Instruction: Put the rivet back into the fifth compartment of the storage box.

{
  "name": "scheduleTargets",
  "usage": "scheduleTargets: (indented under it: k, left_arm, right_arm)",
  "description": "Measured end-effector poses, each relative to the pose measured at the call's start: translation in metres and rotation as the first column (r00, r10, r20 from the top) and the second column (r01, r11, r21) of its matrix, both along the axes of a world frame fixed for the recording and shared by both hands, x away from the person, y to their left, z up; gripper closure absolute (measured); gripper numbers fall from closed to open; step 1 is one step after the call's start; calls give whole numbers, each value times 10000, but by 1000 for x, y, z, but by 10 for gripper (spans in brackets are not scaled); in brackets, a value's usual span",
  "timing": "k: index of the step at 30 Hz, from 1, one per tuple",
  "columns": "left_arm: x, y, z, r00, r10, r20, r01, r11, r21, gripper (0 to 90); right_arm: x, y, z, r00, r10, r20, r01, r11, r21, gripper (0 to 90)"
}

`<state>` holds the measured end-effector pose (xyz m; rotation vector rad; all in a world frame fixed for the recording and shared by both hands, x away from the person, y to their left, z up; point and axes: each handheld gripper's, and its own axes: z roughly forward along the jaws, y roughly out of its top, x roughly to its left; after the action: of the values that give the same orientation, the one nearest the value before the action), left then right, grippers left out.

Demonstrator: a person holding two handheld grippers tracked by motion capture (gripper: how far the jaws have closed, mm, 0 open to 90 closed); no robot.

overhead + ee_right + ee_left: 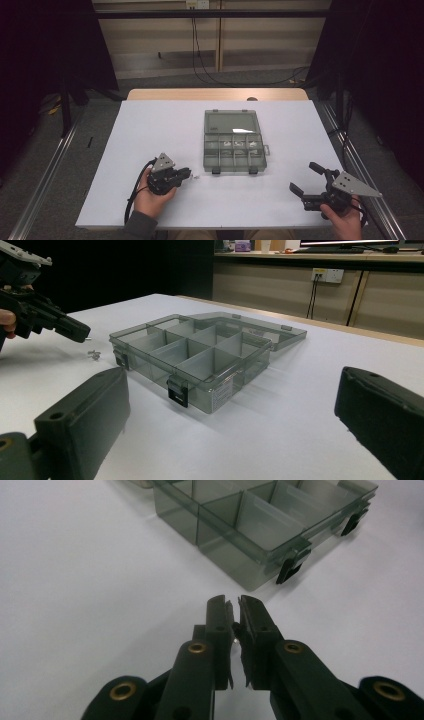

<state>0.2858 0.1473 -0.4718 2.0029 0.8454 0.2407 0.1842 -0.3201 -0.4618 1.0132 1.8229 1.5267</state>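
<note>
The left gripper (186, 173) sits lower left of centre, jaws nearly closed on something small I cannot identify; the right gripper (305, 178), lower right, gapes wide; the open compartment box (234, 142) lies mid-frame on the white table (150, 130)

Tiny bits (93, 354) beside left gripper (187, 174), unidentifiable.

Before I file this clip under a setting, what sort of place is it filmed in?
Probably a lab or recording booth, not a home. A white-topped table stands between dark curtains, with cables running from a wall socket, and a person works handheld grippers beside a clear compartment box.
</note>
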Motion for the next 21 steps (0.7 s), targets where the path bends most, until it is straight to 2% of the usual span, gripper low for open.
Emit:
scheduleTargets:
  k: [5, 6, 16, 18, 21]
  left_arm:
    - [1, -1, 3, 10000, 11, 80, -8, 9996, -298, 838]
    - [2, -3, 5, 9999, -13, 128, 19, 9989, -459, 838]
    - [7, -9, 5, 9997, 42, 229, -23, 9969, -785, 839]
    - [8, -10, 6, 9995, 98, 305, -65, 9943, -1066, 839]
    - [9, -12, 8, 9991, 97, 403, -48, 9929, -1191, 839]
  right_arm:
    - [0, 0, 0, 10000, -9, 2, 9, 10000, -3, 11]
    - [0, 0, 0, 10000, -8, 14, 8, 10000, -27, 11]
    - [1, -1, 0, 10000, -11, 21, 11, 10000, 36, 11]
    - [1, -1, 0, 10000, -1, 27, 1, 10000, 17, 11]
    - [2, -1, -1, 10000, 10, 26, -10, 10000, -1, 11]
